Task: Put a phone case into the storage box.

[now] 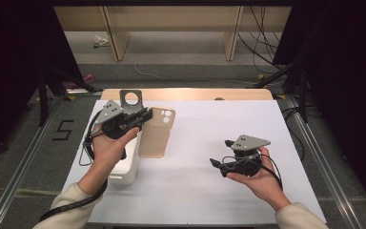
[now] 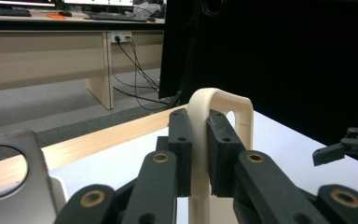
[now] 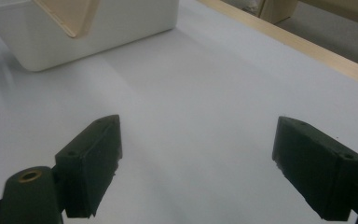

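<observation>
Forearms in pale sleeves reach in from below. Left tool (image 2: 198, 154) is clamped on the rim of a beige phone case (image 1: 156, 131), held tilted just beside a white box (image 1: 129, 164). Right tool (image 3: 196, 168) hangs with jaws wide apart over the bare white worktop (image 1: 205, 191), well apart from both. Wooden edge (image 1: 190, 94) at far side; grey floor beyond.

left gripper (image 1: 145, 116) is clamping shut, raised at far left; right gripper (image 1: 220, 158) is gaping wide, held low.

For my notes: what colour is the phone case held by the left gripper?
Beige phone case, clearest in the high view.
</observation>
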